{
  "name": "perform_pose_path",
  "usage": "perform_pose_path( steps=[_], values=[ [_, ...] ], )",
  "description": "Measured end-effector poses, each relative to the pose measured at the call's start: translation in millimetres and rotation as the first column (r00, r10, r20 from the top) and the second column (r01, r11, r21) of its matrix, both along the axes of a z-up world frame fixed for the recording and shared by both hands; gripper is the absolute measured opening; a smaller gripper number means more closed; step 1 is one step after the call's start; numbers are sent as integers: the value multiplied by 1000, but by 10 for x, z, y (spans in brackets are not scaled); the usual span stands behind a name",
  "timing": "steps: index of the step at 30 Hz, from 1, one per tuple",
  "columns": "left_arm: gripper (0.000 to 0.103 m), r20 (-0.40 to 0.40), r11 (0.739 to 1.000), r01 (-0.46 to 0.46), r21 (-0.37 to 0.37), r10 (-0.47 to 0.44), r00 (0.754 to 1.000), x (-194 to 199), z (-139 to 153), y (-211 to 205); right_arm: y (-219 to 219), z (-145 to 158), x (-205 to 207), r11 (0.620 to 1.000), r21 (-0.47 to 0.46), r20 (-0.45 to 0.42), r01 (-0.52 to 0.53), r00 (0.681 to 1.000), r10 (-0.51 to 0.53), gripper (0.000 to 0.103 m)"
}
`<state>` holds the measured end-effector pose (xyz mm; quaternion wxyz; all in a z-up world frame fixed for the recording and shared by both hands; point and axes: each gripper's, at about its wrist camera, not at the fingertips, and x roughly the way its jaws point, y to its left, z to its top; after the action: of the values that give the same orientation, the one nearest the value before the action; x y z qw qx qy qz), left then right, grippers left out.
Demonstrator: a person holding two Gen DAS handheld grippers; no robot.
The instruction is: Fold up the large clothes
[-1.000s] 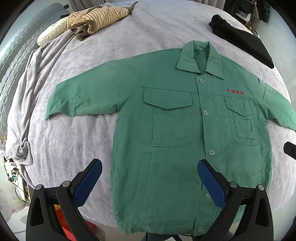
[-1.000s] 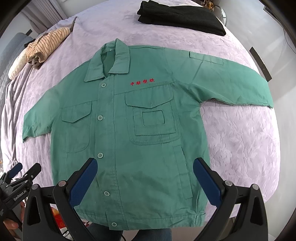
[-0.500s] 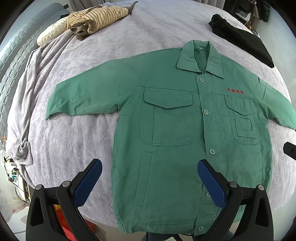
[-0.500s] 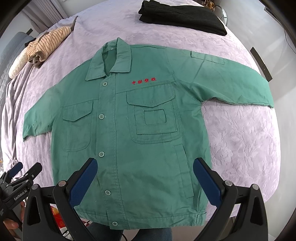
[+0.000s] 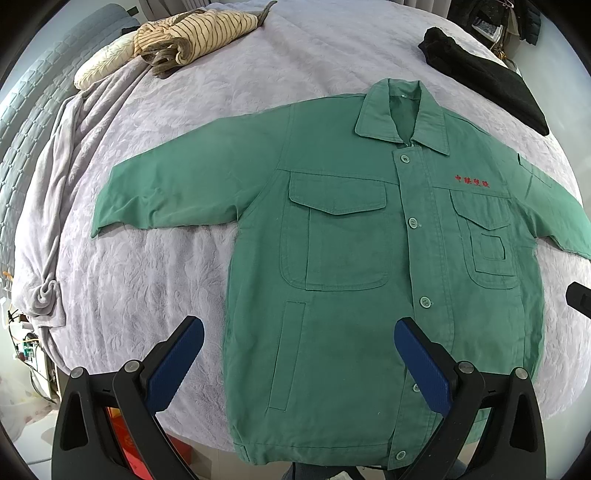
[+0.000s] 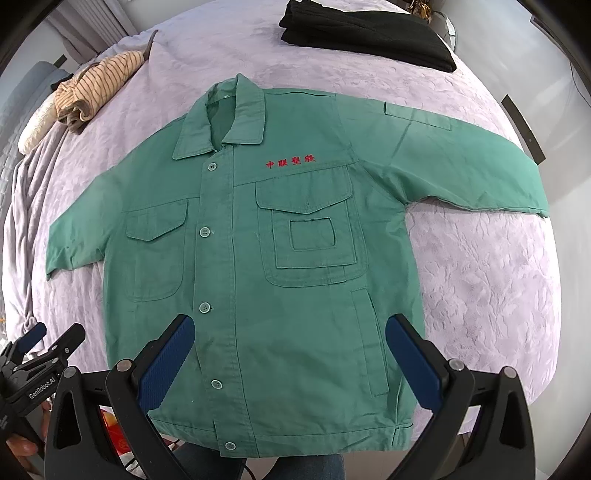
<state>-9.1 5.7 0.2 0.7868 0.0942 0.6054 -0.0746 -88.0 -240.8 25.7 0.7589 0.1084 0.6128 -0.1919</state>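
Jacket spread flat for folding, both hand-held grippers open above its hem.

Green jacket [image 5: 351, 258] lies face up and buttoned on the bed [image 5: 155, 288], sleeves stretched out to either side, which looks like staging so each side can be folded inward. Left hand-held gripper [image 5: 299, 354] hovers over the hem's left half, right hand-held gripper [image 6: 290, 350] over its right half, jaws wide apart, gripping nothing. Beyond the collar lie a striped garment [image 5: 195, 33] and black clothes [image 6: 365, 33].

I held my left gripper [image 5: 299, 362] and right gripper [image 6: 290, 356] side by side, both level, jaws spread wide, blue pads [image 6: 413, 365] gripping nothing.
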Motion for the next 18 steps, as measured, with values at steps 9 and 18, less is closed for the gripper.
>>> perform_pose_path(
  steps=[9, 18],
  values=[
    [103, -5, 1000, -1, -3, 1, 1000, -1, -3, 0, -3, -2, 5, 1000, 1, -1, 0, 1000, 0, 103],
    [103, -5, 1000, -1, -13, 1, 1000, 2, -28, 17, 9, -29, 21, 1000, -1, -4, -1, 1000, 1, 103]
  ],
)
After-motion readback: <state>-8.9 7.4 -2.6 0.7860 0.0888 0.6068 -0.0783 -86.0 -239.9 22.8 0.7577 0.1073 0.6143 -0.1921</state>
